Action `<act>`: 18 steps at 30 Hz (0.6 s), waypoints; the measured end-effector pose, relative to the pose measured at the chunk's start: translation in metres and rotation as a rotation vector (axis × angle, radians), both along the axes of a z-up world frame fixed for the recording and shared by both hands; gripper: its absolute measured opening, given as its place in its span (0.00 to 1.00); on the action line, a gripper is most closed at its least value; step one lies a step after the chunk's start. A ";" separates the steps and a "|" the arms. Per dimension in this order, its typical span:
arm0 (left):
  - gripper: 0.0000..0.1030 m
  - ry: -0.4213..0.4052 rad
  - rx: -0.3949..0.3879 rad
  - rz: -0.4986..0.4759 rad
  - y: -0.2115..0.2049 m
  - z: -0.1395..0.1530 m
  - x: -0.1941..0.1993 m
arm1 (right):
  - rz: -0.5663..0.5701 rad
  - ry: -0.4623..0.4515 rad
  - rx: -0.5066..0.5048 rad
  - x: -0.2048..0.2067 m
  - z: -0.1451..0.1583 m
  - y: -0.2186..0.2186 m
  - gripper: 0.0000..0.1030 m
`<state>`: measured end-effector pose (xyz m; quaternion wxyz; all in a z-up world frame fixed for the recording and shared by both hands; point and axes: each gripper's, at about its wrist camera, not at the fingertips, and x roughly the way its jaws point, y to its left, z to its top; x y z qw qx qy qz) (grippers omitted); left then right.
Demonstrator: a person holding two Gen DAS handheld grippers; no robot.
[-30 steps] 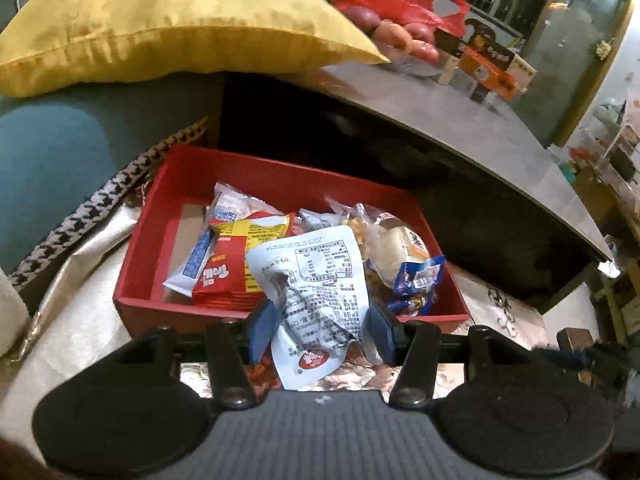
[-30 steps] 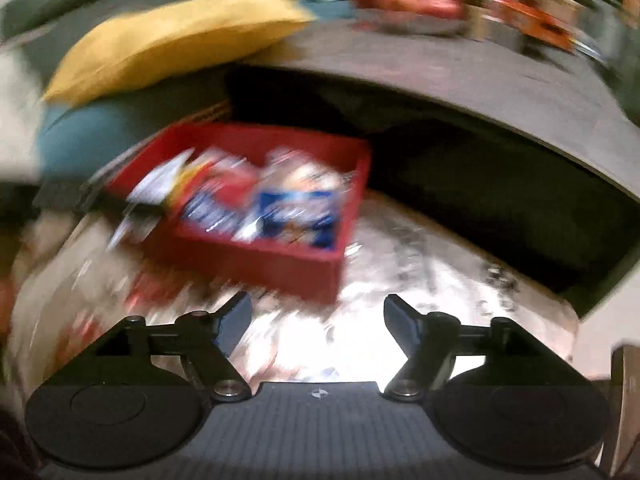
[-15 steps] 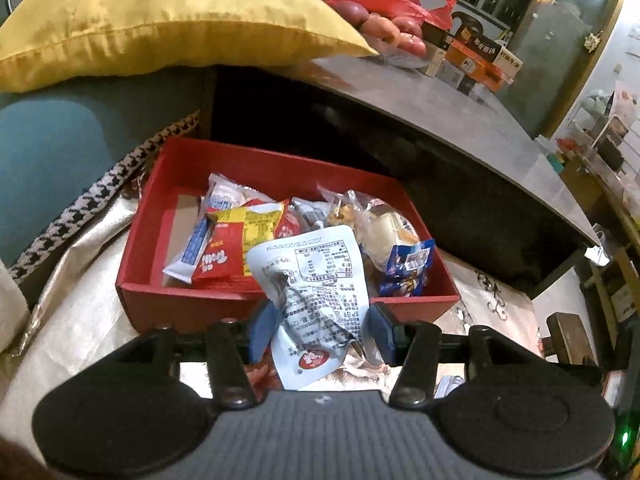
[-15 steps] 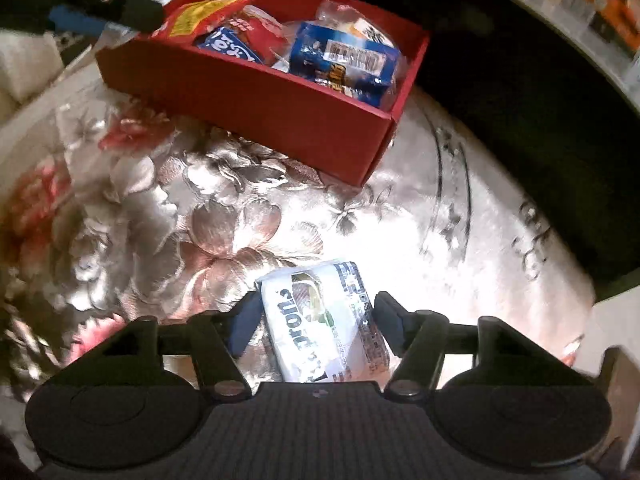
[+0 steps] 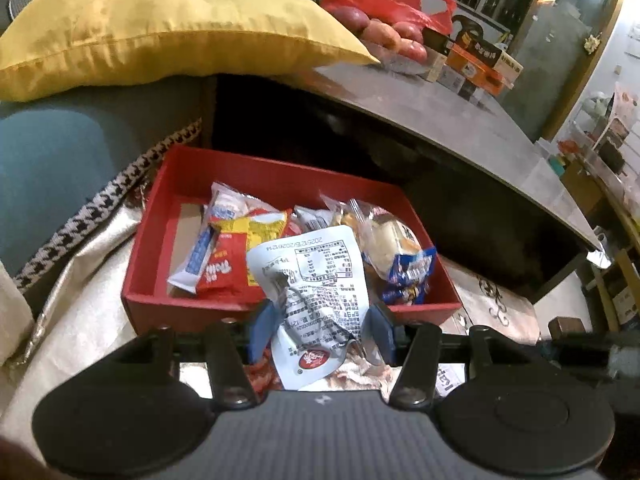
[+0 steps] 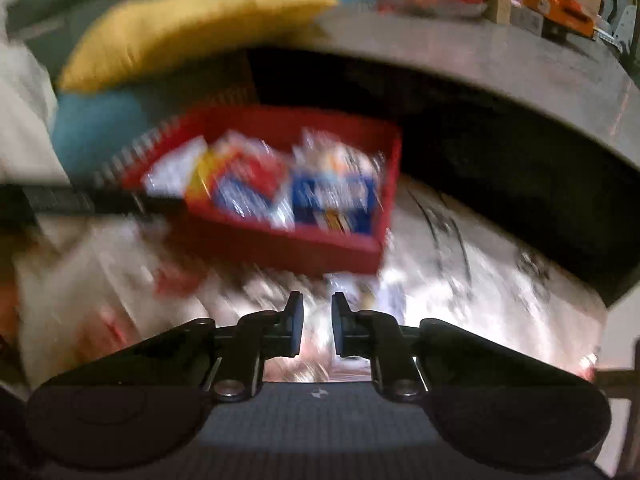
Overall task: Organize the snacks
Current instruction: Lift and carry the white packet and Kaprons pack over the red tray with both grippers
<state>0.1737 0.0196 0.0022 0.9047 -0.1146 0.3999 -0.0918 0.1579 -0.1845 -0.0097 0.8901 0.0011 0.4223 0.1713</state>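
A red box (image 5: 192, 308) holds several snack packets on a floral cloth. My left gripper (image 5: 320, 326) is shut on a crumpled white packet (image 5: 320, 276) with printed text, held just in front of the box's near wall. In the blurred right wrist view, my right gripper (image 6: 317, 330) has its jaws close together with a narrow gap; something pale shows between and beyond the tips, but I cannot tell whether it is a packet. The red box (image 6: 304, 244) lies ahead of it, and the left gripper's black body (image 6: 80, 202) reaches in from the left.
A yellow cushion (image 5: 160, 28) lies on a teal sofa (image 5: 52, 160) behind the box. A grey table (image 5: 460, 116) with apples, a red bag (image 5: 384, 0) and cartons (image 5: 476, 60) overhangs the far right. The floral cloth (image 6: 480, 280) extends right of the box.
The right gripper's jaws have closed from around the white packet on the cloth, and it has swung up to face the box. The left gripper holds its packet nearly still.
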 end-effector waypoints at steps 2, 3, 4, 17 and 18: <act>0.45 0.007 0.001 0.005 0.002 -0.002 0.001 | -0.015 -0.033 -0.028 0.006 0.004 0.004 0.22; 0.45 0.011 0.000 0.003 0.003 -0.003 0.001 | -0.014 -0.023 -0.027 0.008 0.003 0.004 0.25; 0.45 0.014 0.002 0.003 0.004 -0.003 0.001 | -0.010 -0.015 -0.032 0.007 0.000 0.002 0.32; 0.45 0.038 0.009 -0.022 0.001 -0.010 0.003 | -0.037 0.086 -0.252 0.026 -0.068 0.026 0.54; 0.45 0.037 0.009 -0.022 0.001 -0.009 0.003 | -0.038 0.089 -0.248 0.025 -0.068 0.024 0.52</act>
